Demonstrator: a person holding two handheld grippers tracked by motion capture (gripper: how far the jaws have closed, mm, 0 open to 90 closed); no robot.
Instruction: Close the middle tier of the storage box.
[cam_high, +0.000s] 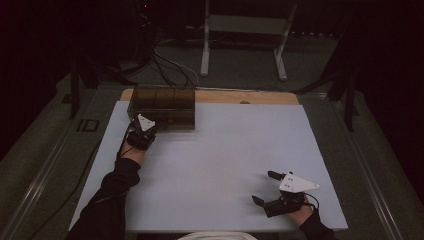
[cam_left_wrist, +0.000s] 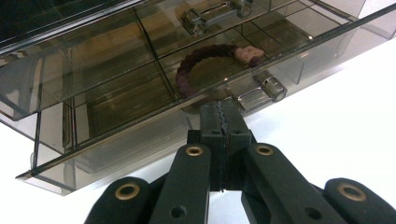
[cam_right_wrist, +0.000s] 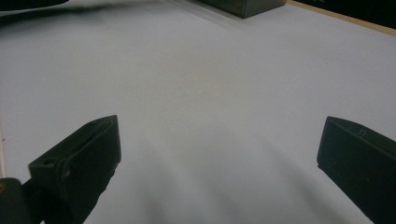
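High view: smoked drawer box (cam_high: 162, 107) at 11 o'clock on white board (cam_high: 225, 160); left gripper (cam_high: 141, 131) at its front edge, right gripper (cam_high: 270, 187) at 5 o'clock, well apart.

Left gripper view: left gripper (cam_left_wrist: 221, 116) with jaws pressed together, tips at lower drawer front, beside clear knob (cam_left_wrist: 273, 88) at 1 o'clock; dark braided bracelet (cam_left_wrist: 205, 63) inside drawer. No legible writing.

Right gripper view: right gripper (cam_right_wrist: 219, 163) with jaws spread wide above bare board (cam_right_wrist: 210, 79).
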